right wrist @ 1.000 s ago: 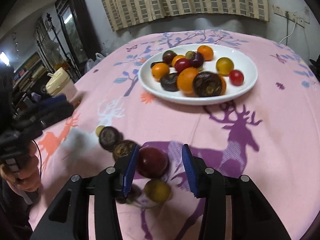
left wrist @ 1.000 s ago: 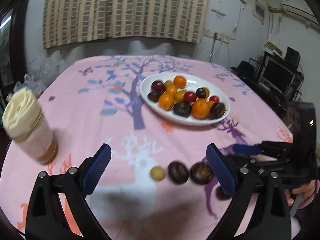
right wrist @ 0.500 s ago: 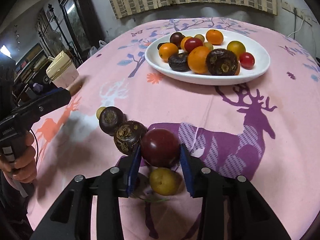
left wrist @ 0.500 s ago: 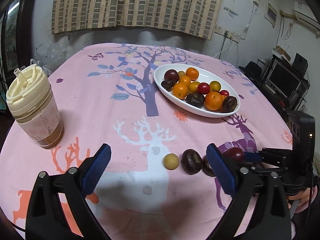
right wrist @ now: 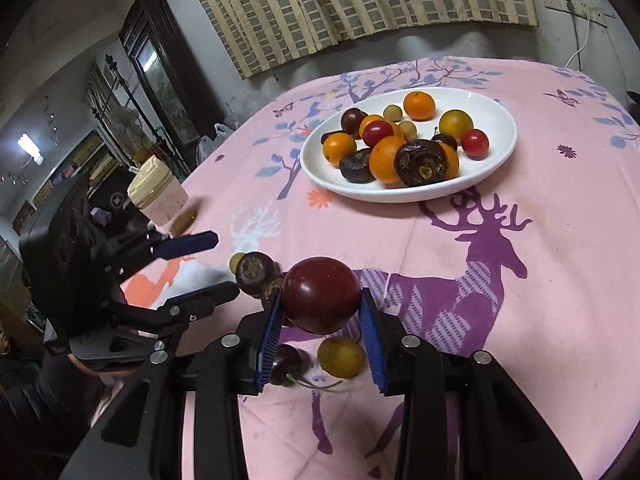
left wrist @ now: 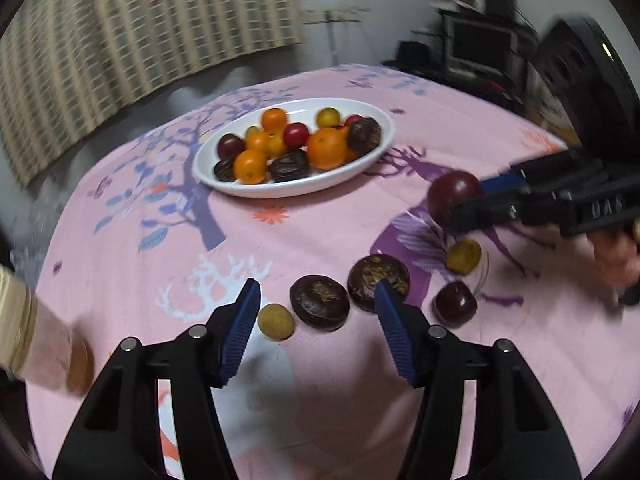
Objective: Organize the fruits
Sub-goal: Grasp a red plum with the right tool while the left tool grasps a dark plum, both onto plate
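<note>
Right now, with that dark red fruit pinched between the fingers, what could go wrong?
The round plum is held only by the right gripper's two narrow pads, so it may slip or bruise. The white plate is already piled with fruit, so a drop there could send something rolling. The left gripper, open, hovers close over the loose dark fruit and could nudge it.

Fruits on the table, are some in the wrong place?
Yes. Most fruit sits in the white plate, but a few lie loose on the pink tablecloth: two dark wrinkled fruits, a small tan one, a yellow one and a cherry. The right gripper holds a dark red plum.
</note>
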